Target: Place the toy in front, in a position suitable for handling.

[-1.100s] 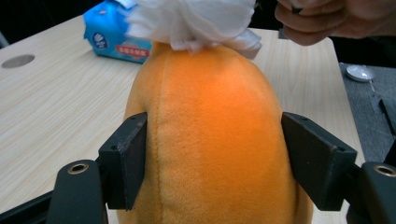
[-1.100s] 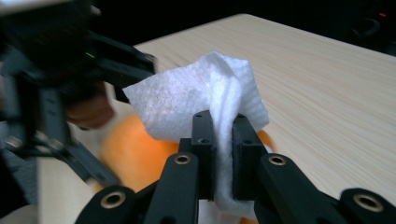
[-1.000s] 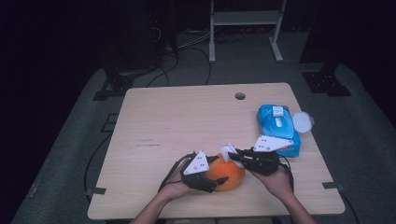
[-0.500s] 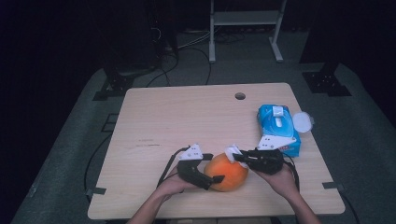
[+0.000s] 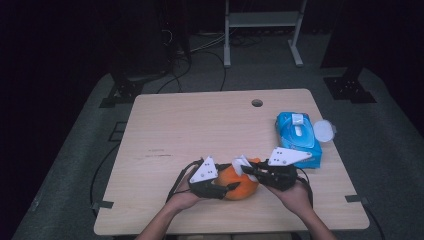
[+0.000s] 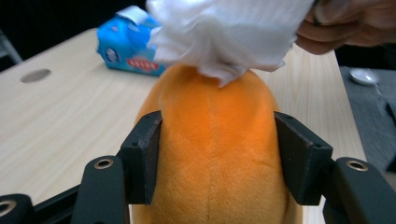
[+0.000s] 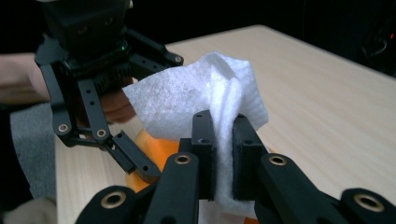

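Orange plush, rounded and seamed down its middle, makes up the soft toy, which is seen at the counter's six-o'clock edge. It is clamped between the jaws of the left tool, which have just been closing. A white wipe, pinched in the right tool, is pressed on the toy's top at twelve o'clock.

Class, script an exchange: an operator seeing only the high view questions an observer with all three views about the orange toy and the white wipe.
Operator: Does the left gripper grip the orange toy?
Observer: Yes; its jaws have just been closing, and both pads press into the toy's plush sides.
Operator: And the white wipe?
Observer: The right gripper pinches a fold of it between shut jaws.
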{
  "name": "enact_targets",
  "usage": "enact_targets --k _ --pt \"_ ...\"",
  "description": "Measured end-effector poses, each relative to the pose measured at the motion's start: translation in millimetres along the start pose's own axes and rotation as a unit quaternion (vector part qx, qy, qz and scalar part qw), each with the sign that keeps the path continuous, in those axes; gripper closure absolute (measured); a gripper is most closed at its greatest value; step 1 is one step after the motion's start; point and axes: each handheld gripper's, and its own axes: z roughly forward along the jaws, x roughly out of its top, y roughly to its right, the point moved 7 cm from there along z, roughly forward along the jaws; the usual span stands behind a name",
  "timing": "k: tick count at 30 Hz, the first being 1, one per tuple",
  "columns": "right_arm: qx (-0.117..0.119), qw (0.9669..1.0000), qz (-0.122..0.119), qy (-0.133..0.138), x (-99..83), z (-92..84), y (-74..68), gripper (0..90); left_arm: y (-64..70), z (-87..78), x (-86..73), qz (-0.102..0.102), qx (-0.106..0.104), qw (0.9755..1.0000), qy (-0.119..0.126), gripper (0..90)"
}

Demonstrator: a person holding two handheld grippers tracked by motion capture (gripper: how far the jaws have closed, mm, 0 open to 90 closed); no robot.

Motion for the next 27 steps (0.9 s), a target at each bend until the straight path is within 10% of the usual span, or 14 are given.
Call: enact_targets --k 10,19,27 --pt "-0.044 0.9968 0.066 -0.015 -28.9 -9.4 43.9 81.4 -1.9 -3.1 -8.5 -0.010 -0.013 0.9998 -0.007 33.6" --pt "-0.016 0.9987 0.048 -0.005 -16.2 -0.4 24.0 81.3 8.4 2.6 -7.6 0.018 -0.026 0.9994 -0.011 30.9" --pt "-0.034 0.9955 0.085 -0.025 -32.4 -6.7 51.4 81.4 8.0 2.8 -8.7 0.011 -0.026 0.9996 -0.004 30.8"
